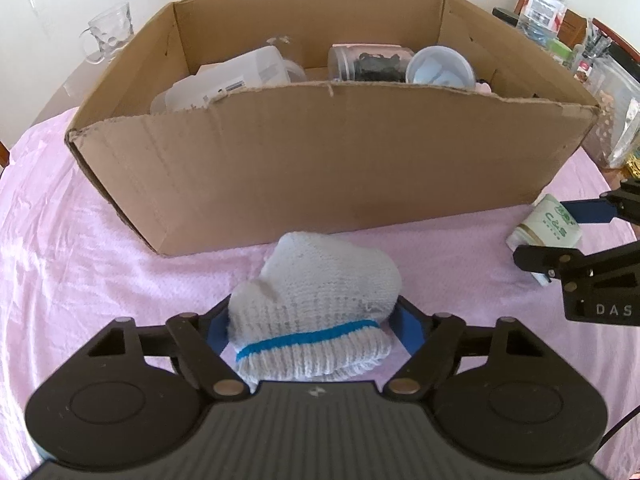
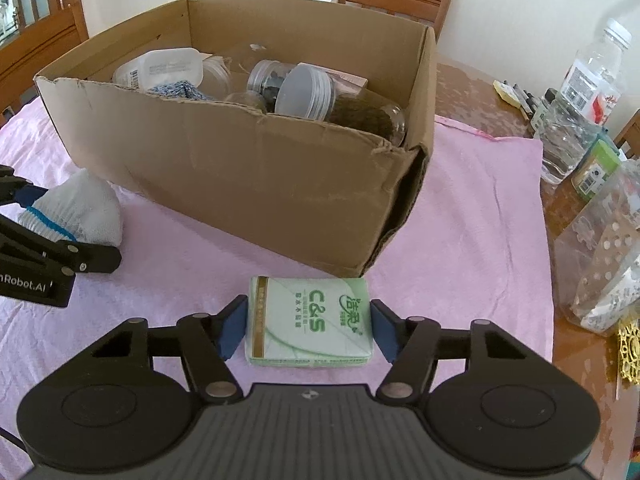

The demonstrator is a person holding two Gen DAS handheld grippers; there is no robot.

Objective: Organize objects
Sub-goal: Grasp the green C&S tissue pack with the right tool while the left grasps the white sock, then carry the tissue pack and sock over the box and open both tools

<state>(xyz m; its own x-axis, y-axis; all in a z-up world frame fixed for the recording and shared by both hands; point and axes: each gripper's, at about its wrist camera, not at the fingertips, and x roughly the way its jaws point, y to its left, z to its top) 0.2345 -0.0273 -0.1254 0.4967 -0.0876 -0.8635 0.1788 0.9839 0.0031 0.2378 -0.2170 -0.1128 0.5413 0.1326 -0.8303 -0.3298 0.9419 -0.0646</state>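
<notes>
A: Risks, item 1: knit glove (image 1: 316, 312) lies on pink cloth (image 1: 100, 240) w/ your left gripper (image 1: 314, 330) astride it. Jaws wide, pads beside the knit; soft bundle may sag or snag on box (image 1: 320, 160) rim.

B: Item 2?

A: Tissue pack (image 2: 309, 322) between right gripper (image 2: 306, 328) jaws, wide; contact not clear. Slick wrap, may slip if you pinch off-centre.

B: Room?

A: Box wall stands close ahead of both; you must lift over its torn edge. Inside is crowded w/ jars (image 2: 280, 84). Bottles (image 2: 588, 80) flank bench's right side.
</notes>
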